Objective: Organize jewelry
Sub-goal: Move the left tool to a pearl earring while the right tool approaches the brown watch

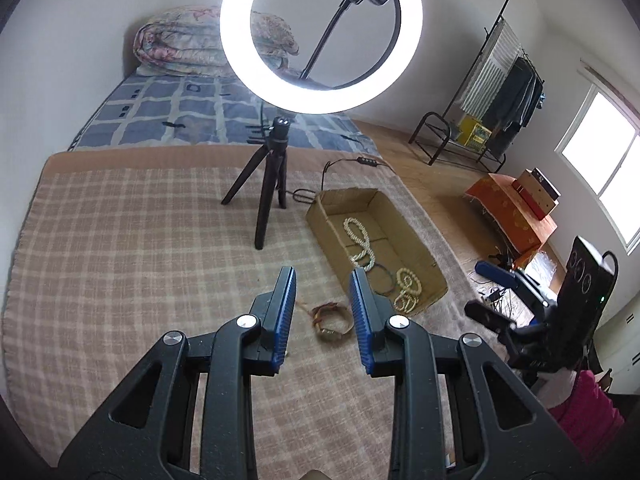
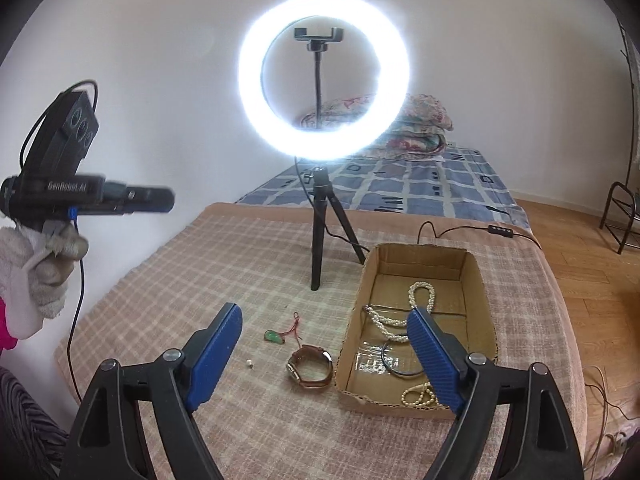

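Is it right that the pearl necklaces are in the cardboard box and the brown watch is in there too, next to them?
Not quite. The pearl necklaces are in the cardboard box, but the brown watch lies outside it on the checked blanket, just beside the box's wall. The right wrist view shows this.

A checked blanket (image 2: 240,264) covers the bed; on it stand a ring-light tripod (image 2: 320,216) and a cardboard box (image 2: 482,280), with a brown watch (image 2: 310,368), green pendant (image 2: 274,336) and loose bead (image 2: 249,365) beside.
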Tool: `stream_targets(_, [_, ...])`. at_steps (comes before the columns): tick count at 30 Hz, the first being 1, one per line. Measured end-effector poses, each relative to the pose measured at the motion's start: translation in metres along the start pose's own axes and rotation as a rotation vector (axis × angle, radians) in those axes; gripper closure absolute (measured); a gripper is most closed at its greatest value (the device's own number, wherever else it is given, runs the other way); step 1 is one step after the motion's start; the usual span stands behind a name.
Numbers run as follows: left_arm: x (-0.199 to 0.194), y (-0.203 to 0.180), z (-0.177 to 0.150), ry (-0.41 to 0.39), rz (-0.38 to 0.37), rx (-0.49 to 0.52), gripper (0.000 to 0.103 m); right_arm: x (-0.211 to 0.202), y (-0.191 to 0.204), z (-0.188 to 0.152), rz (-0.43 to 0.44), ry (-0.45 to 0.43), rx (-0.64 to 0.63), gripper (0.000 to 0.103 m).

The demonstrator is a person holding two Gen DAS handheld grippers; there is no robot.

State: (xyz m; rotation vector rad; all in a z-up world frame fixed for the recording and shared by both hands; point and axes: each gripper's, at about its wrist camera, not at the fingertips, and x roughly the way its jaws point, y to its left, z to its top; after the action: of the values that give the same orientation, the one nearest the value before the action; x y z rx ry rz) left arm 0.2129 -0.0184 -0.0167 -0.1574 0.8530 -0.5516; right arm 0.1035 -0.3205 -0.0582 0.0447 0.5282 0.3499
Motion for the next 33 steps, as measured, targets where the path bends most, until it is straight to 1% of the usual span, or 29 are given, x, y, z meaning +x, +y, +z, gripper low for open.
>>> stream_targets(3, [-0.004, 0.016, -0.024, 0.022, 0.02, -0.019, 0.076, 0.004, 0.006, -0.004, 0.007, 0.011, -0.017, 0.021])
stream_targets(4, [-0.005, 0.021, -0.033, 0.033, 0.023, -0.025, 0.076, 0.005, 0.008, -0.005, 0.01, 0.016, -0.023, 0.022])
stream_targets(7, [-0.002, 0.032, -0.059, 0.082, 0.021, -0.032, 0.076, 0.009, 0.014, -0.008, 0.023, 0.034, -0.046, 0.025])
stream_targets(12, [0.005, 0.046, -0.091, 0.139, 0.024, -0.05, 0.076, 0.022, 0.024, -0.013, 0.043, 0.066, -0.072, 0.029])
stream_targets(15, [0.011, 0.055, -0.104, 0.171, 0.021, -0.068, 0.076, 0.032, 0.031, -0.016, 0.054, 0.089, -0.088, 0.031])
stream_targets(23, [0.028, 0.062, -0.132, 0.255, 0.039, -0.043, 0.076, 0.061, 0.052, -0.033, 0.086, 0.17, -0.159, 0.035])
stream_targets(27, [0.038, 0.067, -0.144, 0.307, 0.044, -0.042, 0.076, 0.078, 0.059, -0.046, 0.098, 0.226, -0.204, 0.037])
stream_targets(30, [0.045, 0.068, -0.152, 0.334, 0.055, -0.021, 0.076, 0.089, 0.06, -0.054, 0.114, 0.268, -0.224, 0.037])
stream_targets(33, [0.051, 0.069, -0.157, 0.354, 0.066, 0.0, 0.076, 0.097, 0.061, -0.058, 0.116, 0.292, -0.248, 0.038])
